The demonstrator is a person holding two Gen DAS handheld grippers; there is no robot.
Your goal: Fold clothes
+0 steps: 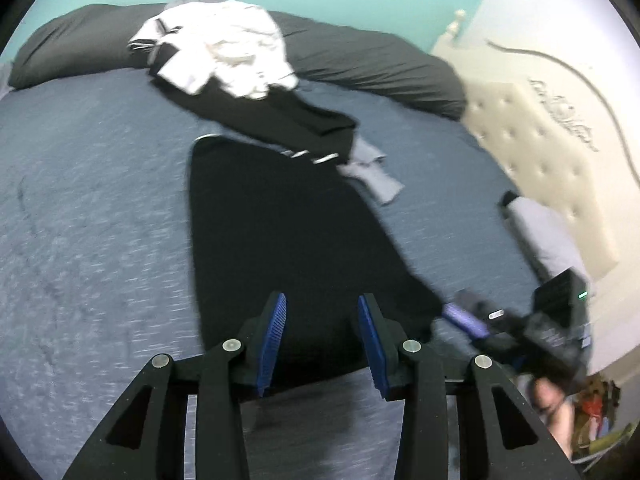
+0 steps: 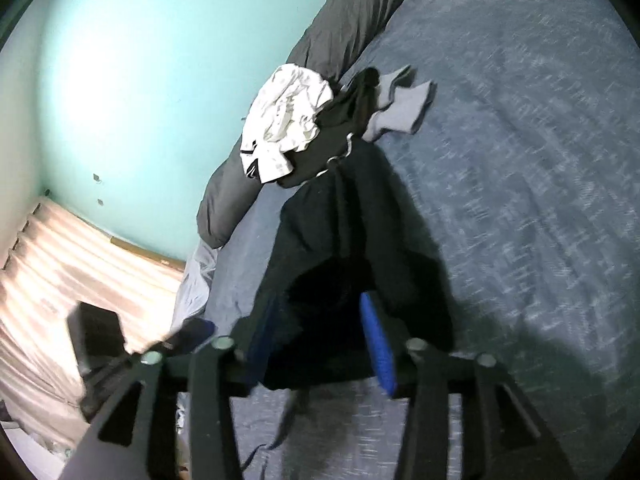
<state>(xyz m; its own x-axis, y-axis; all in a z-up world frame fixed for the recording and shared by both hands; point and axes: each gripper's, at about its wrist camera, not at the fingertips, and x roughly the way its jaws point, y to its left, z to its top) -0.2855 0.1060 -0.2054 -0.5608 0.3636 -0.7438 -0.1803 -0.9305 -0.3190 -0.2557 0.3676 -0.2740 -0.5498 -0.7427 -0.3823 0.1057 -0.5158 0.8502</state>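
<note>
**Both grippers part-open over the black garment; nothing gripped**

Left gripper [image 1: 322, 334] has its jaws partly apart, blue pads [image 1: 276, 320] either side of the near end of the black garment [image 1: 288, 232]. No cloth is pinched between them, and the pads look to stand clear of it. Right gripper [image 2: 320, 340] likewise stands part-open; the garment's near edge [image 2: 340, 308] bunches between its jaws, but the left pad is lost in dark cloth and blur, so I judge it released, not clamped.

Placement: the garment lies as a long flat strip on the blue bedspread [image 1: 80, 220], running away from both grippers toward the pile. Laid out lengthwise like this, it looks set down and smoothed, ready for a fold end-to-end. The unfolded pile sits at the far end against the dark bolster [image 1: 360, 52]: white shirt [image 1: 224, 48] on top, a black item under it, grey socks [image 1: 368, 172] just beside. That keeps the working area free.

Pose: left gripper pitches steeply down at the cloth; right gripper is shallower and rolled, so its view is tilted. In the left view, the right tool shows at the lower right, close alongside, each at a near corner of the strip.
</note>
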